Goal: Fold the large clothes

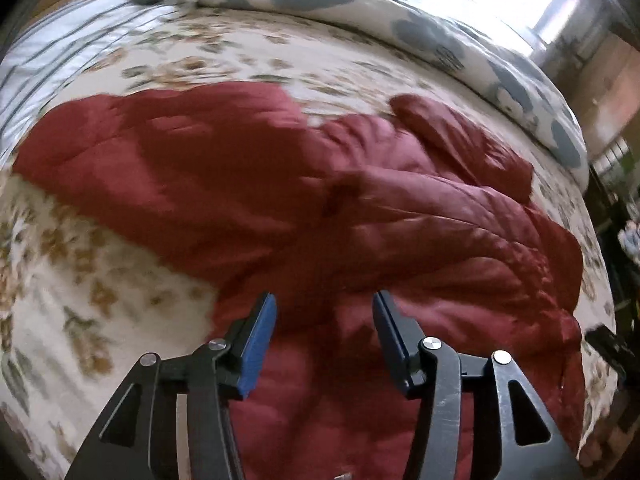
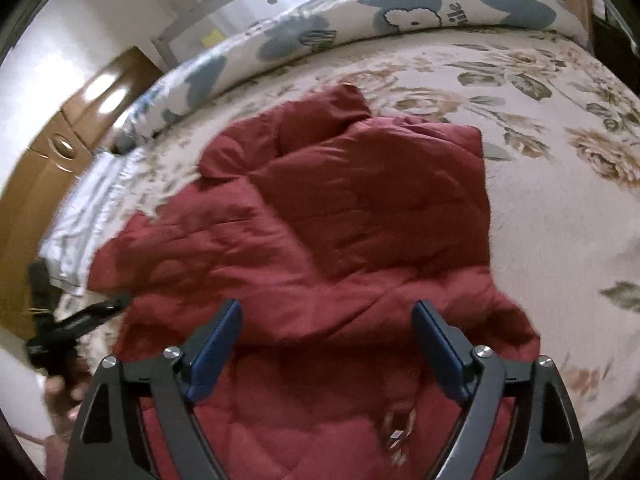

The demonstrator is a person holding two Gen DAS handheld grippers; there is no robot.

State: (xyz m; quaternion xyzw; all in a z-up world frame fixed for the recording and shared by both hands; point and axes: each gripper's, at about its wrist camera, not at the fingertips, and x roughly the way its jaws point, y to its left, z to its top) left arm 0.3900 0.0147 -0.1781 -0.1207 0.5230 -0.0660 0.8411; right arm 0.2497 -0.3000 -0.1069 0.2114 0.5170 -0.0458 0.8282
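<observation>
A dark red quilted jacket (image 1: 304, 200) lies spread and partly folded on a floral bedspread (image 1: 72, 280). In the right wrist view the jacket (image 2: 340, 208) has one side folded over its middle. My left gripper (image 1: 324, 300) is open and empty, hovering above the jacket's near part. My right gripper (image 2: 326, 308) is open and empty above the jacket's near edge. The left gripper also shows at the left edge of the right wrist view (image 2: 116, 304), beside the jacket, held by a hand.
A rolled white and blue duvet (image 2: 360, 16) lies along the far side of the bed. A striped pillow (image 1: 60, 52) sits at the far left. A wooden cabinet (image 2: 60, 148) stands beyond the bed. A small shiny tag (image 2: 396, 428) shows on the jacket near my right gripper.
</observation>
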